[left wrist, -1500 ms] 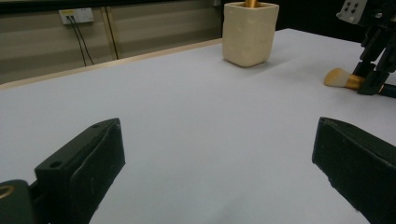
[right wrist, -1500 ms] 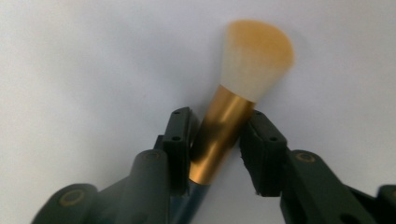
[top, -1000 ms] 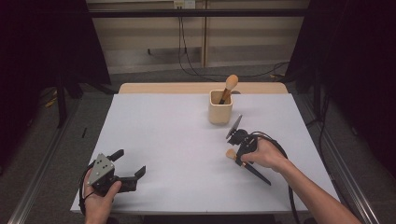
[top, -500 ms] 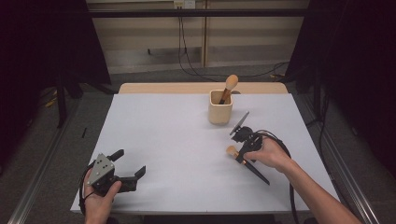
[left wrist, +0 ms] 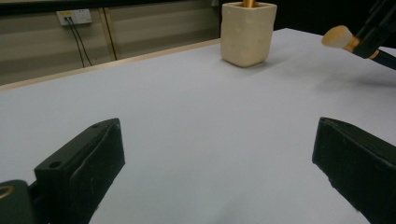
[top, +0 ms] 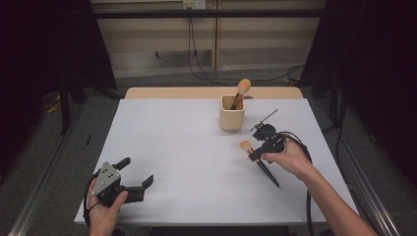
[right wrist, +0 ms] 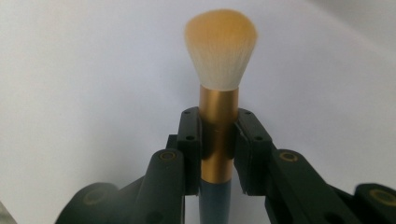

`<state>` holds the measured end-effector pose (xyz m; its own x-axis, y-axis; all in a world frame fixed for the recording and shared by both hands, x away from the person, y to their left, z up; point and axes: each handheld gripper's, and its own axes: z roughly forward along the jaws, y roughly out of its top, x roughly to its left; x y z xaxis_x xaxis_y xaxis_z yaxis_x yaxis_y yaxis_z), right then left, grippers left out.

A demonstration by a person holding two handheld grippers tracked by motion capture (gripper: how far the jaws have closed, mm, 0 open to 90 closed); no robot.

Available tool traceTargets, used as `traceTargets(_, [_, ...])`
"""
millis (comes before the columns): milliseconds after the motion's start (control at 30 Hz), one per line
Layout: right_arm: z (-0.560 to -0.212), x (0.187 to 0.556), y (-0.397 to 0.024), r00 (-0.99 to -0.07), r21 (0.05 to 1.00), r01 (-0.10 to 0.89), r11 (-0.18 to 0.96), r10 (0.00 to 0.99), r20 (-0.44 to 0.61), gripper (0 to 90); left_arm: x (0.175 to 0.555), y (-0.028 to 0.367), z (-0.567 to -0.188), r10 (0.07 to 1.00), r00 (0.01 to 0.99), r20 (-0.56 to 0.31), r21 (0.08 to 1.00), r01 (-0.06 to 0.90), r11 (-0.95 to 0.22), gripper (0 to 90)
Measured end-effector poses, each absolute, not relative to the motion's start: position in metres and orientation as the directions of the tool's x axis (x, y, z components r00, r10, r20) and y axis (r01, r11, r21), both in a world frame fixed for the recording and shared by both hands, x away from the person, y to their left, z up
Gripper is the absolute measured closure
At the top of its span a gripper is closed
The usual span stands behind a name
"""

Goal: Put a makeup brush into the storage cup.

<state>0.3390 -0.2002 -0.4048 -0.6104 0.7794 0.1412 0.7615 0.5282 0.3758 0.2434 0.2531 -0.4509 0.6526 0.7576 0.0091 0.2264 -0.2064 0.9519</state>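
My right gripper (top: pixel 256 151) is shut on a makeup brush (top: pixel 259 162) with a dark handle, a gold collar and a pale orange-tipped head, held above the white table (top: pixel 187 147) at the right. In the right gripper view the jaws clamp the gold collar of the brush (right wrist: pixel 218 112) from both sides, with my right gripper (right wrist: pixel 218 140) pointing the bristles away. A cream cup (top: pixel 231 113) stands behind it with a second brush (top: pixel 241 92) in it. My left gripper (top: pixel 136 173) rests near the front left corner, jaws open and nothing between them; the cup (left wrist: pixel 246 31) shows far off in its view.
The table's wooden far edge (top: pixel 196 92) lies behind the cup. Cables hang on the wall beyond. A black cable (top: pixel 307 162) trails from the right gripper along the person's forearm. Dark floor surrounds the table on both sides.
The right gripper has risen off the table with the brush and shifted a little toward the cup. The left gripper has stayed where it was.
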Motion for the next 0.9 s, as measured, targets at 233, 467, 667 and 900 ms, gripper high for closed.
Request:
traceTargets(233, [-0.394, 0.333, -0.203, -0.609, 0.487, 0.722, 0.491, 0.786, 0.111, 74.2, 0.243, 0.253, -0.451, 0.762, 0.647, 0.005, 0.953, 0.227, -0.199, 2.2])
traceTargets(467, [-0.387, 0.331, -0.209, -0.593, 0.604, 0.675, 0.424, 0.798, 0.102, 74.2, 0.244, 0.252, -0.451, 0.758, 0.652, 0.005, 0.953, 0.228, -0.201, 2.2])
traceTargets(667, [-0.386, 0.327, -0.211, -0.586, 0.689, 0.625, 0.367, 0.804, 0.104, 74.2, 0.244, 0.253, -0.451, 0.762, 0.648, 0.002, 0.953, 0.231, -0.199, 2.2])
traceTargets(900, [-0.386, 0.318, -0.215, -0.582, 0.777, 0.557, 0.294, 0.806, 0.112, 74.2, 0.244, 0.255, -0.451, 0.767, 0.642, 0.0, 0.953, 0.233, -0.195, 2.2])
